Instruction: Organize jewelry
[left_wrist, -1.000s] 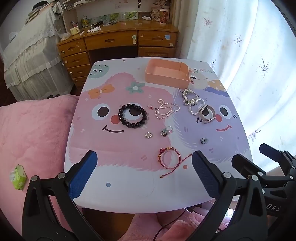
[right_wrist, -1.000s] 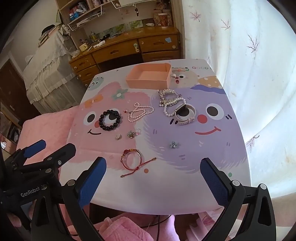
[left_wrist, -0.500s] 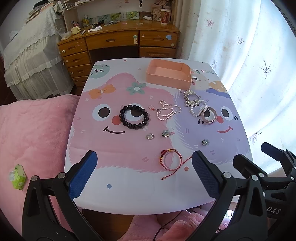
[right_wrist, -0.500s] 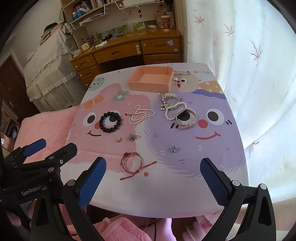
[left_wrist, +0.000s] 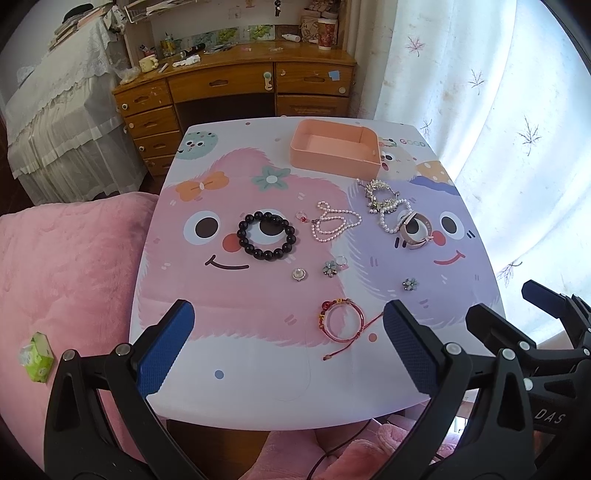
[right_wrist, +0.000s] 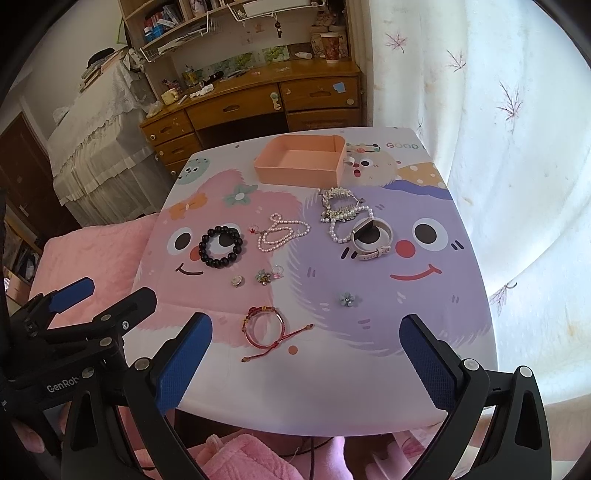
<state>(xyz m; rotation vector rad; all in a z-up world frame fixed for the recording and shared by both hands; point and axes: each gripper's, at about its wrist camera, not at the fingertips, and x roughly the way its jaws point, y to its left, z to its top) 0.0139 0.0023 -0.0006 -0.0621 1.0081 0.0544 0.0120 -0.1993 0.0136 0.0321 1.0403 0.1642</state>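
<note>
**A:** Looking across your table (left_wrist: 236, 373), very little has changed in the last second: both views have only drifted and settled a touch, and every piece lies where it lay. Nothing has been picked up, so I judge the sorting hasn't begun.

**B:** Where does it all go?

**A:** Probably the pink tray (left_wrist: 334, 161), which sits at the far edge and shows nothing inside. Just in front of it you have the tangle of silver chain and pearls (left_wrist: 384, 201), touching the watch (left_wrist: 415, 230). Left of that lie the pink pearl strand (left_wrist: 334, 223) and the black bead bracelet (left_wrist: 266, 235), apart from each other.

**B:** And nearer me?

**A:** The red cord bracelet (left_wrist: 341, 325) is closest, between your left gripper (left_wrist: 286, 349) fingers in that view. Smaller still: the round stud (left_wrist: 298, 274), the flower charm (left_wrist: 330, 268), another flower (left_wrist: 410, 284), and a tiny red ring (left_wrist: 303, 217).

**B:** My grippers?

**A:** Your left is spread wide and holding nothing; your right gripper (right_wrist: 308, 362) likewise, both hovering at the near edge. The cord bracelet looks the easiest first grab, though its loose tail may drag.
</note>
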